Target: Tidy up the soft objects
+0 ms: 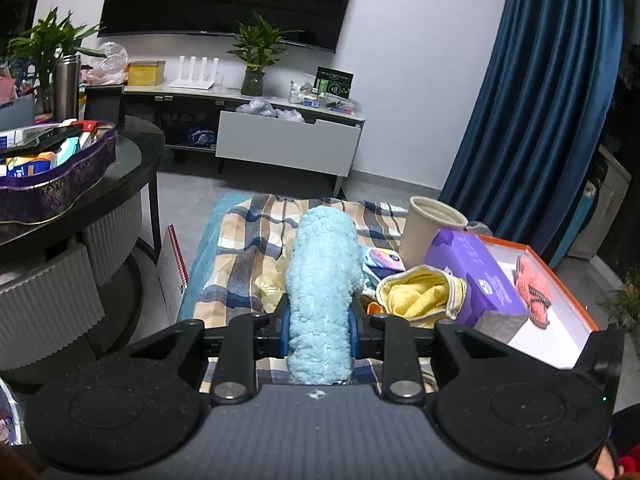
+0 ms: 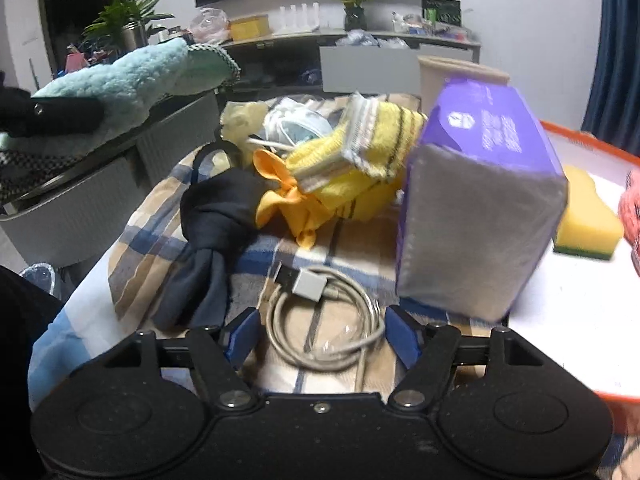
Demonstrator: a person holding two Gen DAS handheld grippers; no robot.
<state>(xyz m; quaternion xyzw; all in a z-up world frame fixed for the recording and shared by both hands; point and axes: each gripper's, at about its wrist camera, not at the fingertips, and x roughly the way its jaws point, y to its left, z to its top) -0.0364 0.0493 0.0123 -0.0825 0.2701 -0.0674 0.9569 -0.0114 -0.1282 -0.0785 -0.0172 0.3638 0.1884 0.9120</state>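
Note:
My left gripper [image 1: 320, 328] is shut on a fluffy light-blue cloth [image 1: 324, 272], which stands up between its blue pads above the plaid blanket [image 1: 240, 240]. The right wrist view shows the same cloth [image 2: 116, 84] lifted at the upper left. My right gripper [image 2: 322, 336] is open low over the blanket [image 2: 160, 208], and a coiled grey cable [image 2: 324, 320] lies between its fingers untouched. Ahead of it lie a dark navy cloth [image 2: 216, 220], an orange cloth [image 2: 280, 200] and a yellow striped towel [image 2: 360, 160]. The towel [image 1: 420, 292] also shows in the left wrist view.
A purple tissue pack [image 2: 480, 200] stands at the edge of a white tray with an orange rim [image 2: 580, 320], which holds a yellow sponge [image 2: 588, 220] and a pink knitted piece [image 1: 532, 284]. A beige cup [image 1: 432, 224] stands behind. A round black table [image 1: 120, 160] is at the left.

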